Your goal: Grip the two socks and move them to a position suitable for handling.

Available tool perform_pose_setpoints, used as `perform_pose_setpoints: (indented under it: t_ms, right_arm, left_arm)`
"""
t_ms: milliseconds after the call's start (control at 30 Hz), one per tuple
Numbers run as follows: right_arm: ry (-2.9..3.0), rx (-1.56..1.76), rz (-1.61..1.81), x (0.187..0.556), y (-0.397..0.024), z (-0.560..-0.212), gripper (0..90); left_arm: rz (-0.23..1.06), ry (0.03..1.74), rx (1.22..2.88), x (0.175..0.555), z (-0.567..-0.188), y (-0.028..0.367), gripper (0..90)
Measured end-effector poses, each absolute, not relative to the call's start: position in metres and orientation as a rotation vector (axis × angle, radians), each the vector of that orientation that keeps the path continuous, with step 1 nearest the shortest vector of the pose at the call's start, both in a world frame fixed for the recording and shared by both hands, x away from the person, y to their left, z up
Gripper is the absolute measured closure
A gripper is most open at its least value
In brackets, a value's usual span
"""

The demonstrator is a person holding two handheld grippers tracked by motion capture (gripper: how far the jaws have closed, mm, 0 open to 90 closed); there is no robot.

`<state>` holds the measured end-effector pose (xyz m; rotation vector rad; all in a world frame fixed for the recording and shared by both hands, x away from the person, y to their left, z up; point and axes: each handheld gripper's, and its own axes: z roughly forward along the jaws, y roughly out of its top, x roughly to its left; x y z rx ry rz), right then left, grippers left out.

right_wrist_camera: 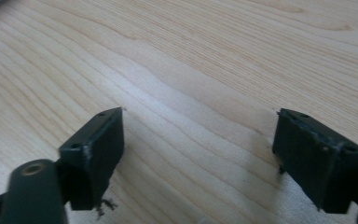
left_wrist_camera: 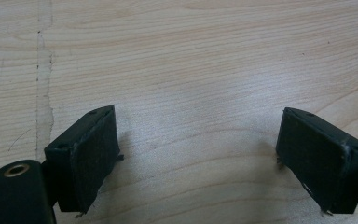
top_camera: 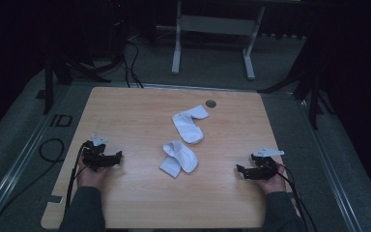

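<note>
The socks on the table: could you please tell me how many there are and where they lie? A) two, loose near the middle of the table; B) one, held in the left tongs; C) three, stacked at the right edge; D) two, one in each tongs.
A: two white socks lie loose mid-table, apart from both open tongs.
</note>
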<state>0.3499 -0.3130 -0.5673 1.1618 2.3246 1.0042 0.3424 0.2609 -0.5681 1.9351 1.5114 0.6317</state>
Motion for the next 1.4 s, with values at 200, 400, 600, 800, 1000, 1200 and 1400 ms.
perform_pose_setpoints:
  t_ms: [200, 400, 600, 800, 1000, 1200, 1400]
  right_arm:
    - [2.324, 1.157, 1.009, 0.349, -0.313, -0.567, 18.4]
    - [2.334, 1.174, 0.993, 0.347, -0.315, -0.563, 27.9]
    - [2.355, 1.114, 0.927, 0.335, -0.319, -0.551, 29.2]
    - [2.369, 1.053, 0.880, 0.324, -0.319, -0.537, 31.8]
    - [2.412, 0.917, 0.829, 0.312, -0.299, -0.516, 38.0]
    - [2.452, 0.845, 0.819, 0.308, -0.283, -0.504, 41.7]
    - [2.504, 0.774, 0.816, 0.312, -0.258, -0.497, 47.0]
  left_arm:
    - [0.633, 1.511, 1.935, 0.342, -0.568, 0.261, 14.4]
    - [0.632, 1.510, 1.935, 0.342, -0.568, 0.261, 14.5]
    - [0.632, 1.512, 1.936, 0.342, -0.568, 0.261, 15.0]
    - [0.633, 1.511, 1.934, 0.341, -0.568, 0.261, 15.0]
    - [0.633, 1.512, 1.931, 0.341, -0.568, 0.260, 15.0]
    - [0.633, 1.512, 1.931, 0.341, -0.568, 0.260, 15.0]
    - [0.632, 1.512, 1.931, 0.341, -0.568, 0.260, 15.0]
